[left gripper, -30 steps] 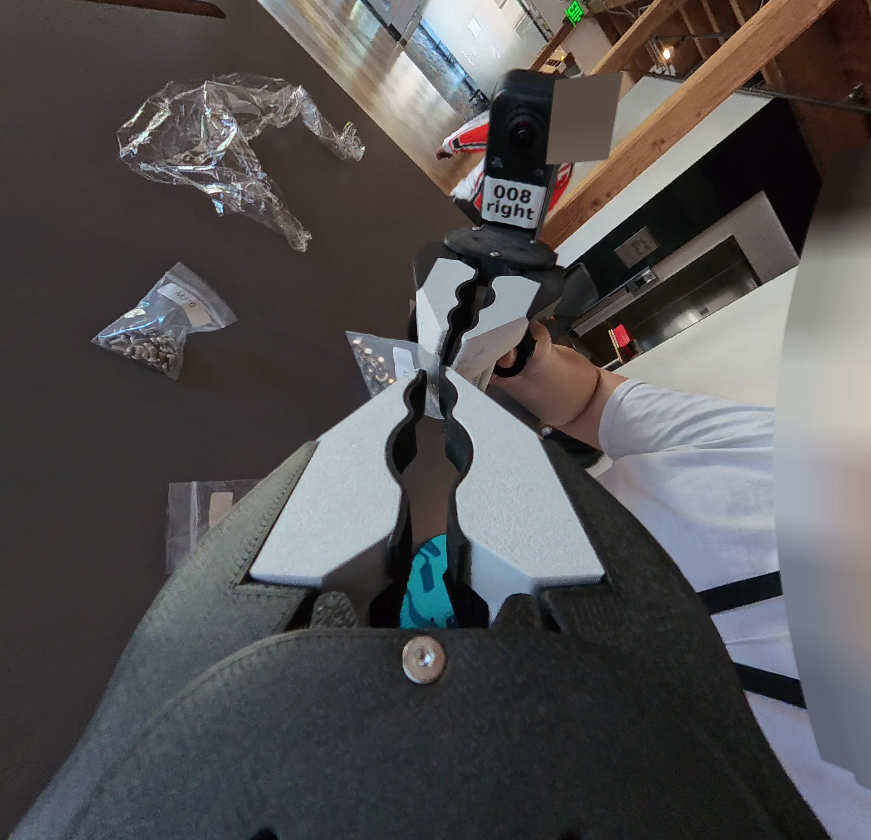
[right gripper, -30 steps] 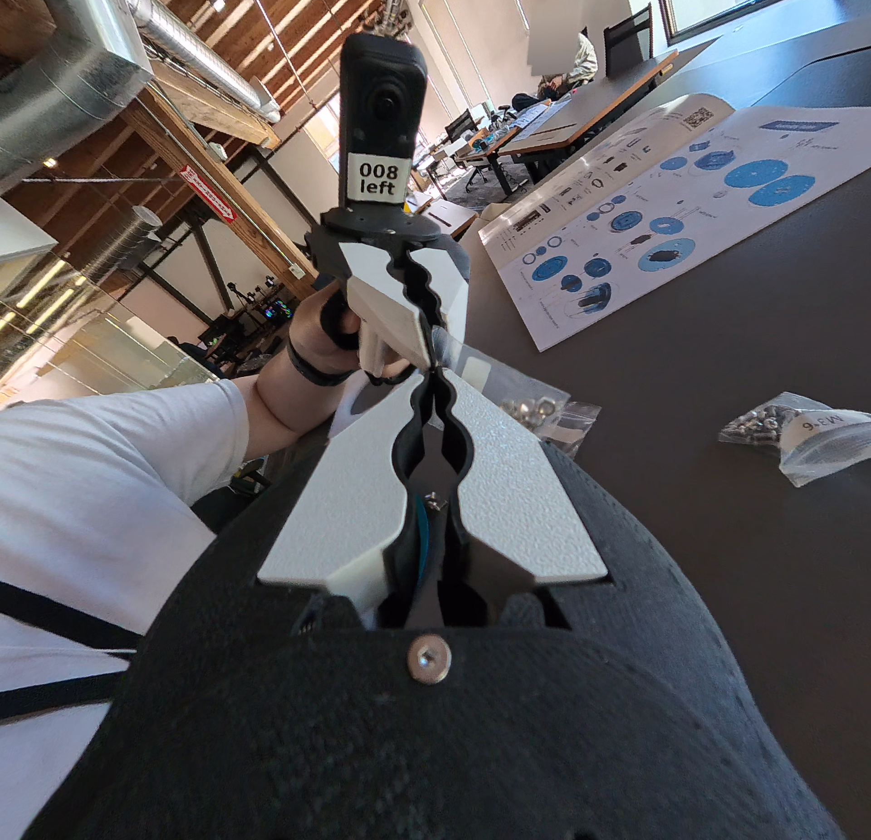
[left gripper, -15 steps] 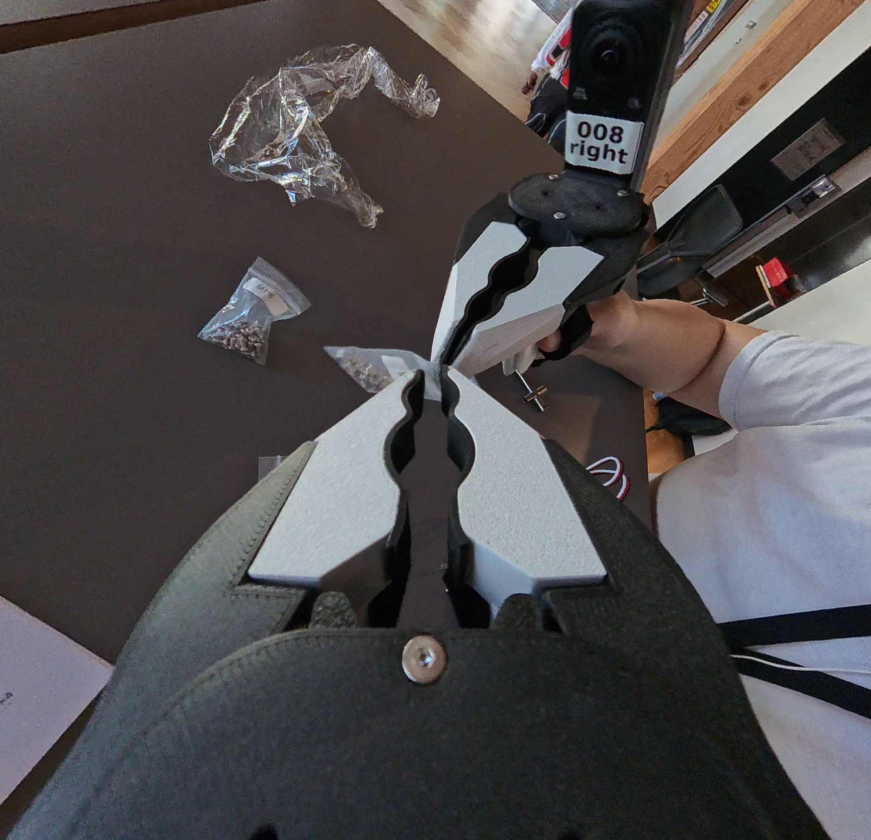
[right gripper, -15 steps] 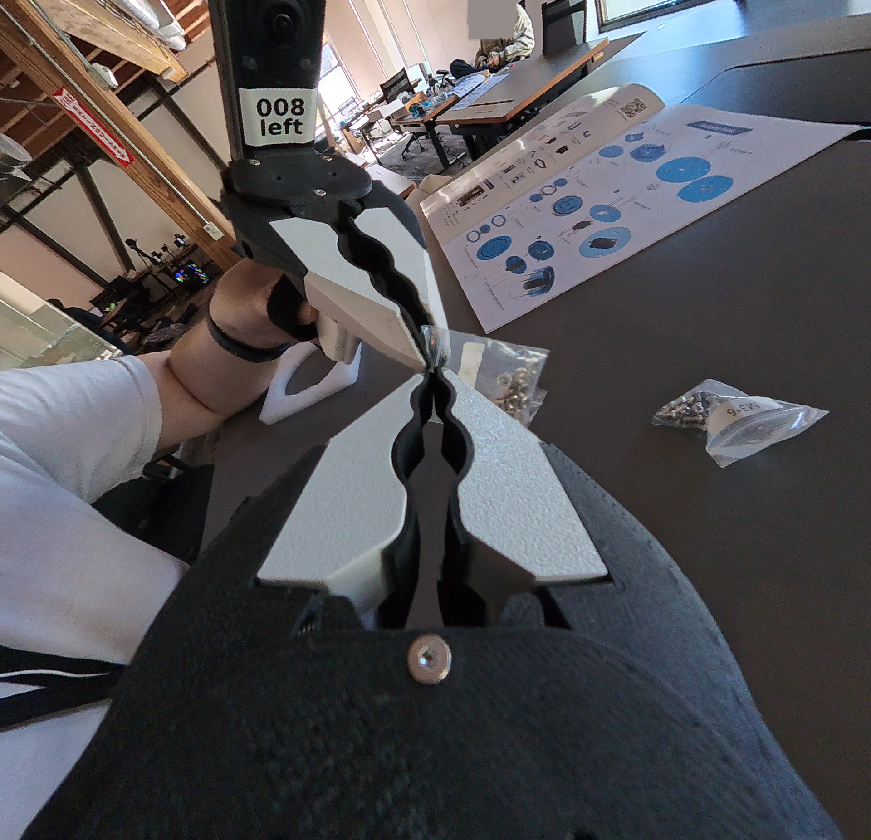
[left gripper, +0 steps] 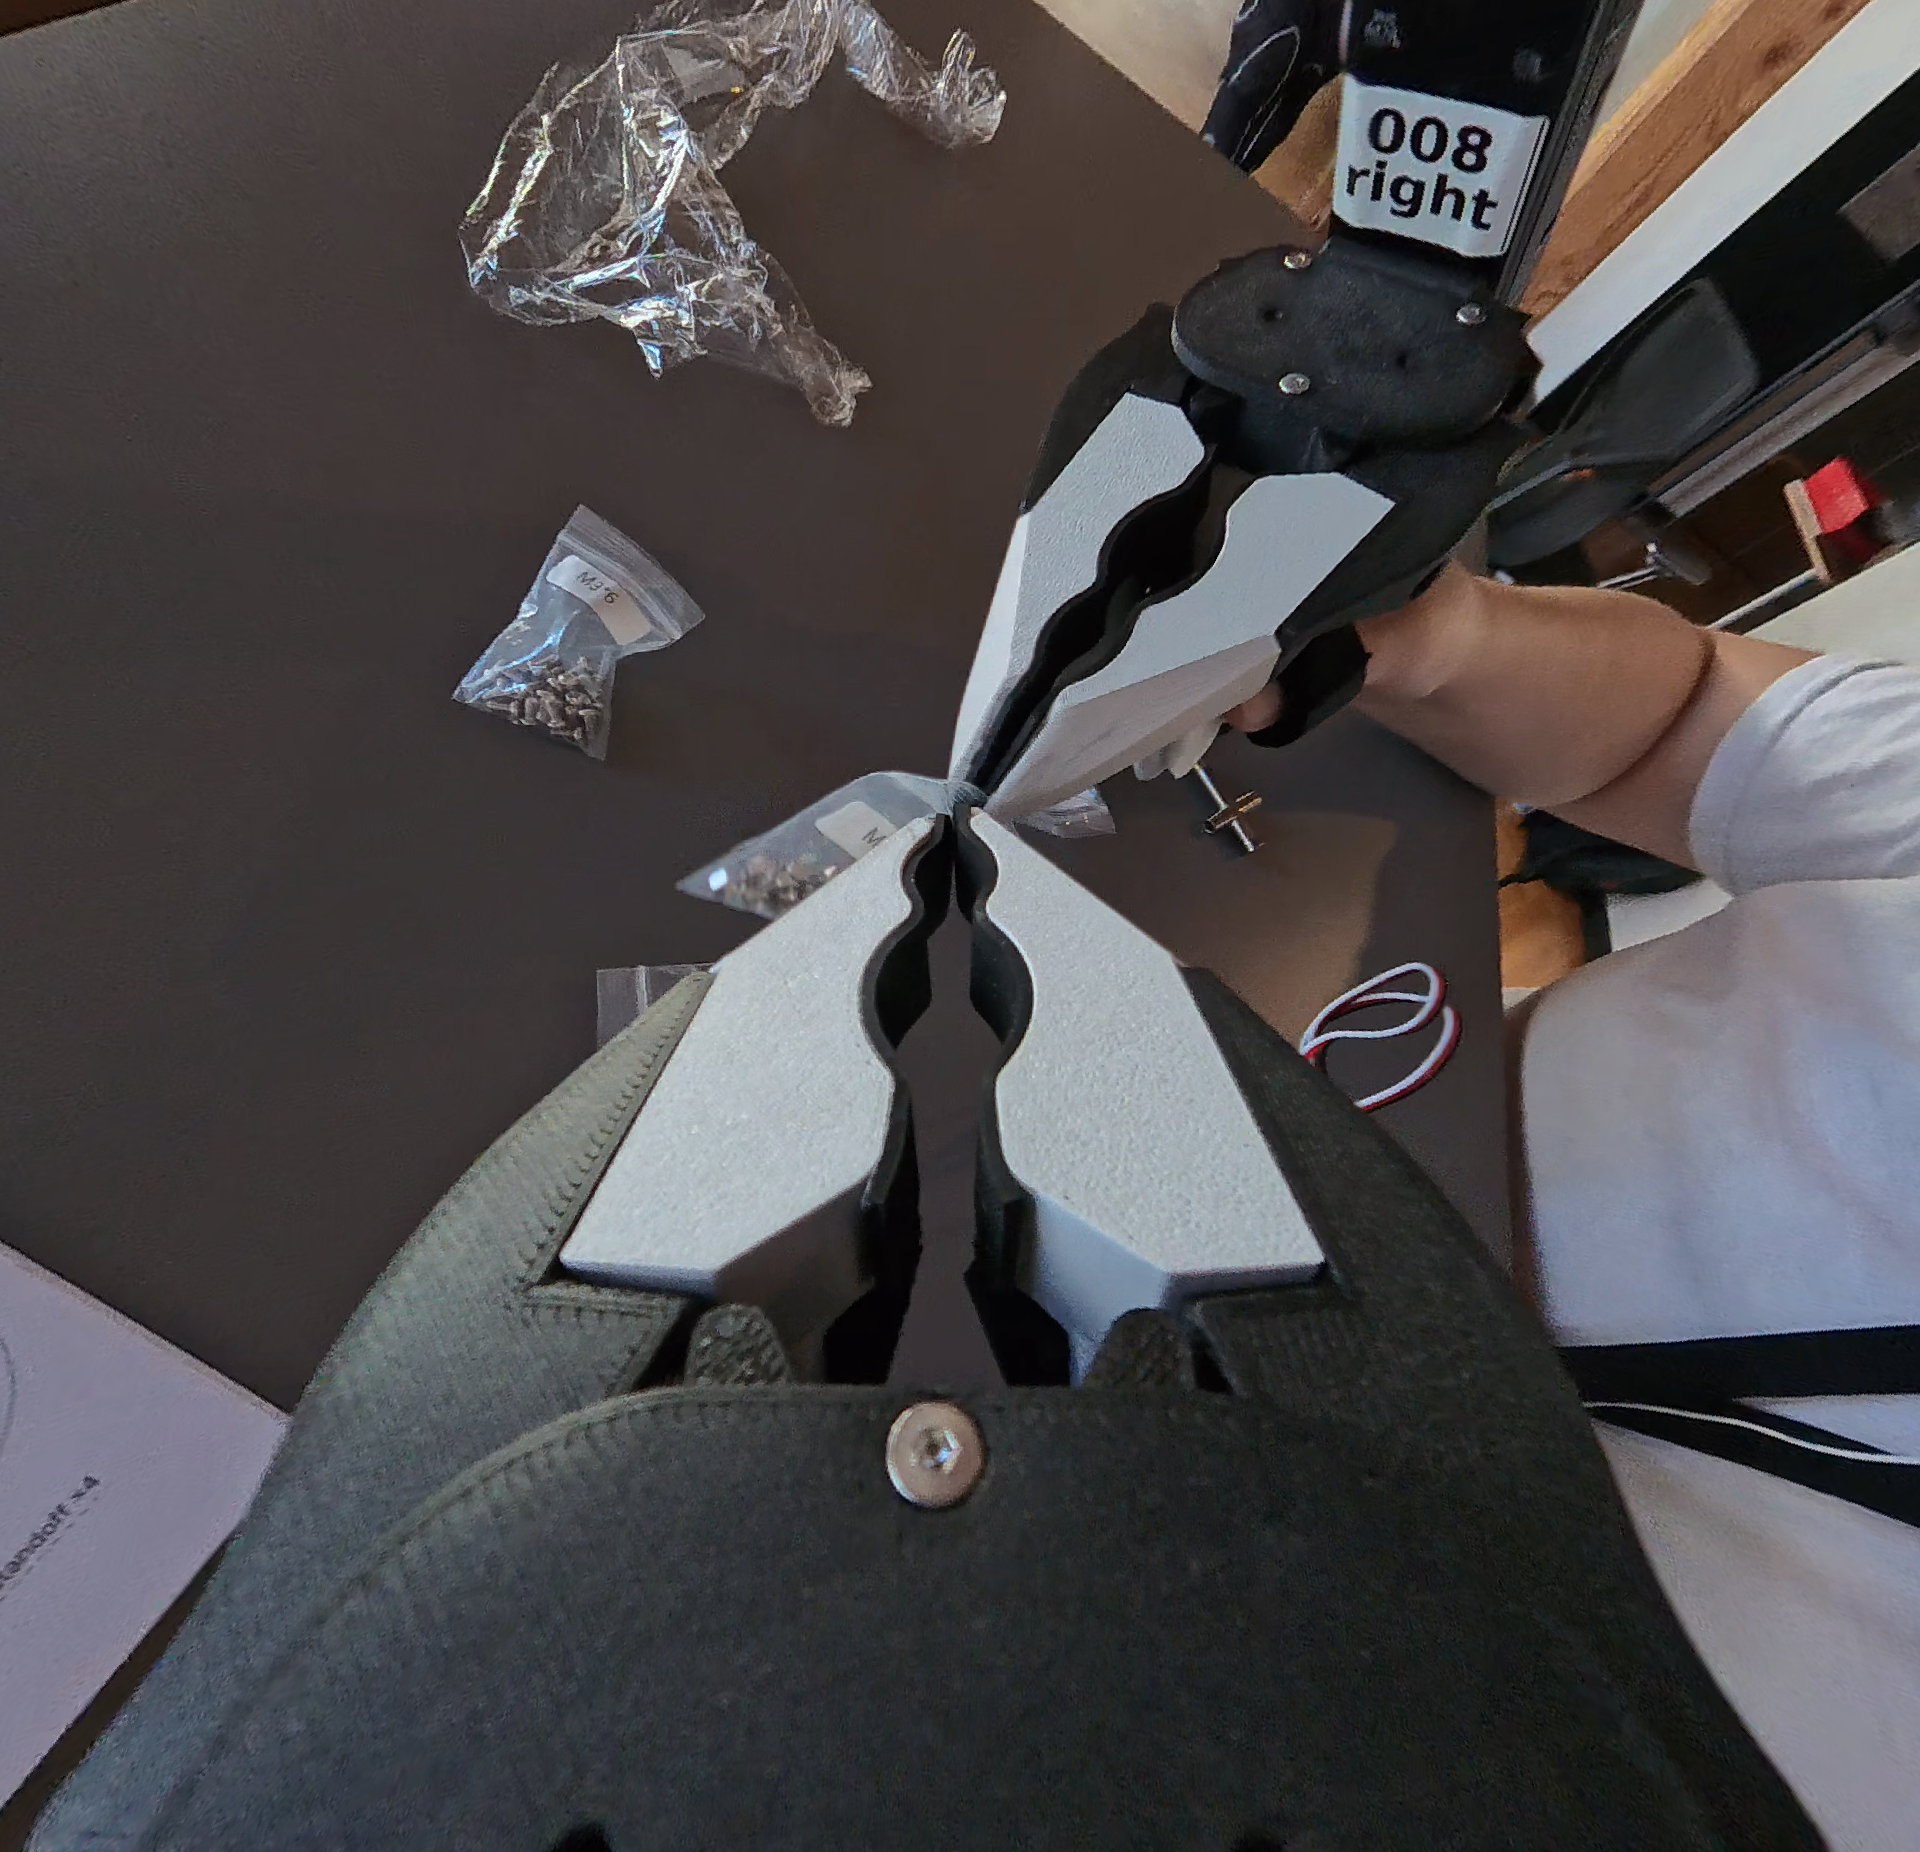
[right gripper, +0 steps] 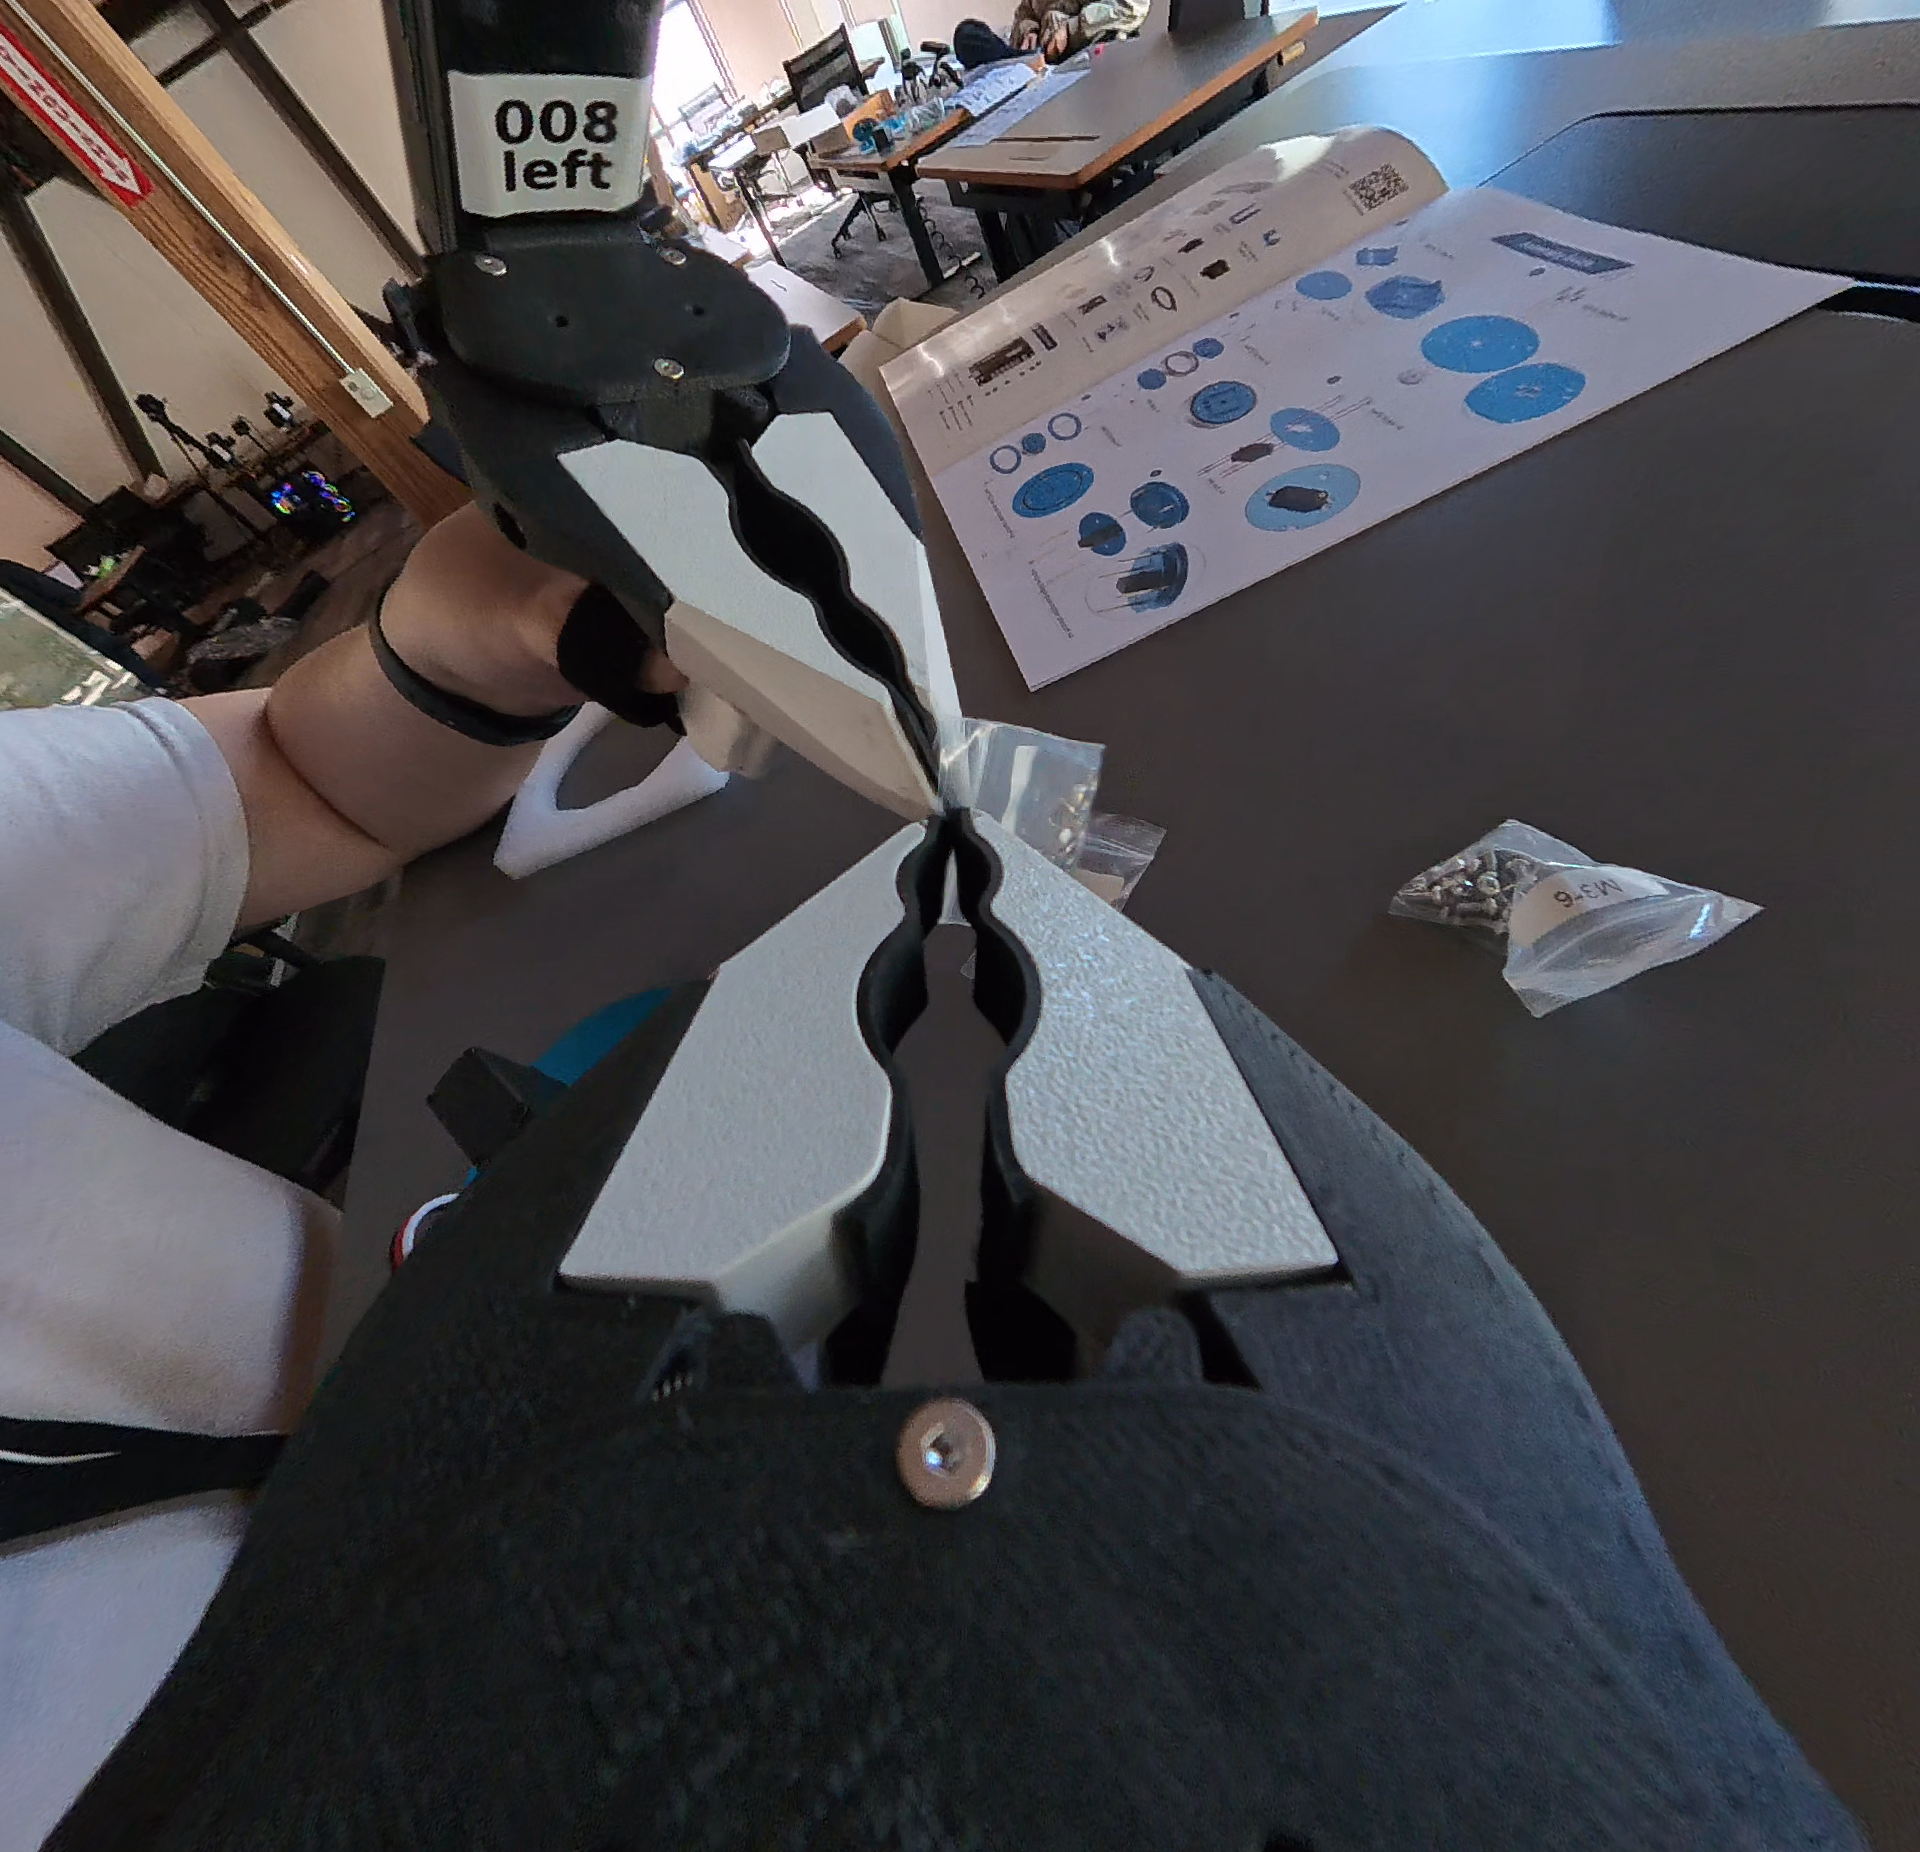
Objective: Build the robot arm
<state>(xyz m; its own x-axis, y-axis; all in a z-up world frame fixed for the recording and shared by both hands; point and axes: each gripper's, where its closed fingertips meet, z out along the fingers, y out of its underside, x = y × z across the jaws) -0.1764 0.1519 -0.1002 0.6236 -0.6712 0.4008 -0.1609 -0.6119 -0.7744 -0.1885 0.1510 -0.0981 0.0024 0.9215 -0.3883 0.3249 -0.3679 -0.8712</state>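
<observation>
A small clear bag of screws is pinched tight at its top by the left gripper and the right gripper above the dark table, and farther off another screw bag and crumpled plastic wrap are seen.

Both the left gripper and the right gripper are showing pale grey fingers with wavy black inner pads on textured black bodies, each bearing one silver screw. A white label is wrapping each camera stalk. The person is wearing white sleeves, black straps and a black wristband.
</observation>
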